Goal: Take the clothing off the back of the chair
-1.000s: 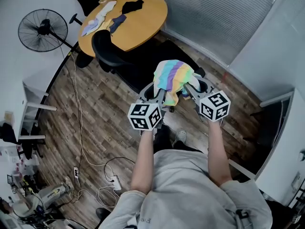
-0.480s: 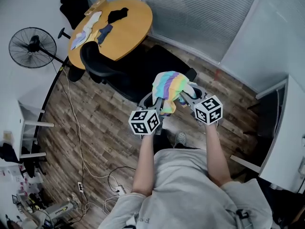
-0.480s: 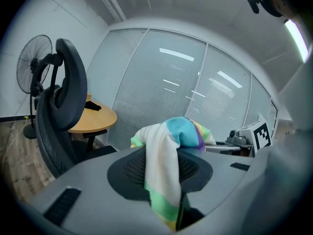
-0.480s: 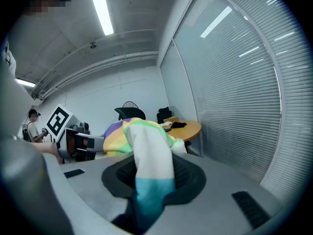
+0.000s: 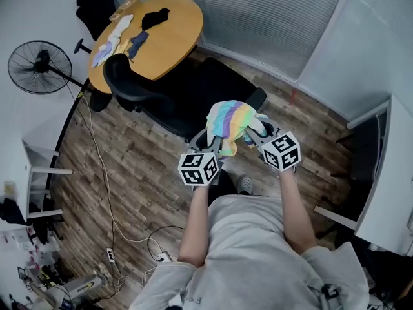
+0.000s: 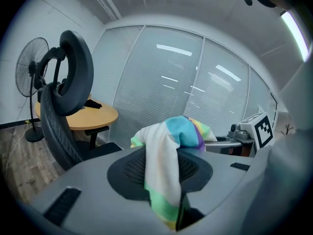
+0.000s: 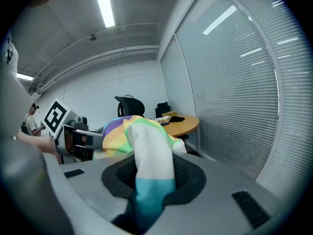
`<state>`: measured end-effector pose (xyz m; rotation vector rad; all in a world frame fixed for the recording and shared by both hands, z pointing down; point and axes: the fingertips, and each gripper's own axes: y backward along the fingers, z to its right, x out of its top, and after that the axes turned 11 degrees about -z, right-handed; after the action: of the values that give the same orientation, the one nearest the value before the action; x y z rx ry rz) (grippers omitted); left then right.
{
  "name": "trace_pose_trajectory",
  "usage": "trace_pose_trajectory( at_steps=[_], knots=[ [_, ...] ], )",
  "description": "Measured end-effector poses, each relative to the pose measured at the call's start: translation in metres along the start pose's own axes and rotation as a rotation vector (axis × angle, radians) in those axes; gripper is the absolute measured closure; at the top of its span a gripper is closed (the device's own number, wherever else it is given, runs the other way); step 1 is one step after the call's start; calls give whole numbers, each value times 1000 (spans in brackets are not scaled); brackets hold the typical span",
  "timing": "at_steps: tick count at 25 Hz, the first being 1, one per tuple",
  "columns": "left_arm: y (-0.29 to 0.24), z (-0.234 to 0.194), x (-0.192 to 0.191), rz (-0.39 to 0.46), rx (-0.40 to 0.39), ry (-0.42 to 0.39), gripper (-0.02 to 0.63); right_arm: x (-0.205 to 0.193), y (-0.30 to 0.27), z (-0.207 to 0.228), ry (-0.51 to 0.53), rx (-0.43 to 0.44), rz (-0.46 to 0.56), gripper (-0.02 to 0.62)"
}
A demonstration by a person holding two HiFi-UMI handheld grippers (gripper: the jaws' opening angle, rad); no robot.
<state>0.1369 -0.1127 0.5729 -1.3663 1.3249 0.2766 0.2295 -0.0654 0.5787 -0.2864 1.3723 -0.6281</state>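
Note:
A rainbow-striped piece of clothing (image 5: 232, 118) hangs bunched between my two grippers, above the floor in front of the black office chair (image 5: 169, 99). My left gripper (image 5: 216, 136) is shut on one end of it. My right gripper (image 5: 253, 130) is shut on the other end. In the left gripper view the cloth (image 6: 164, 155) drapes over the left gripper (image 6: 168, 182) and runs down between its jaws. In the right gripper view the cloth (image 7: 146, 146) does the same over the right gripper (image 7: 149, 182). The chair back (image 6: 61, 106) carries no clothing.
A round wooden table (image 5: 174, 34) with several small garments stands behind the chair. A standing fan (image 5: 39, 66) is at the left, with cables (image 5: 106, 173) across the wooden floor. Blinds (image 5: 264, 18) and white walls close the far side. A white desk (image 5: 390, 192) stands at the right.
Both grippers have sunk together and come slightly nearer my body, with the striped clothing still between them. The chair and table have not moved.

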Motion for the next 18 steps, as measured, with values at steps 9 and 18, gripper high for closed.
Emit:
trace_pose_trajectory(
  at_steps=[9,18],
  knots=[
    [4,2,-9,-20,-3,-6,480,-9,1,-5,-17,6,-7,483],
    [7,1,-14,-26,1,-6,480,-12,-1,-8,-15,13,-9,483]
  ],
)
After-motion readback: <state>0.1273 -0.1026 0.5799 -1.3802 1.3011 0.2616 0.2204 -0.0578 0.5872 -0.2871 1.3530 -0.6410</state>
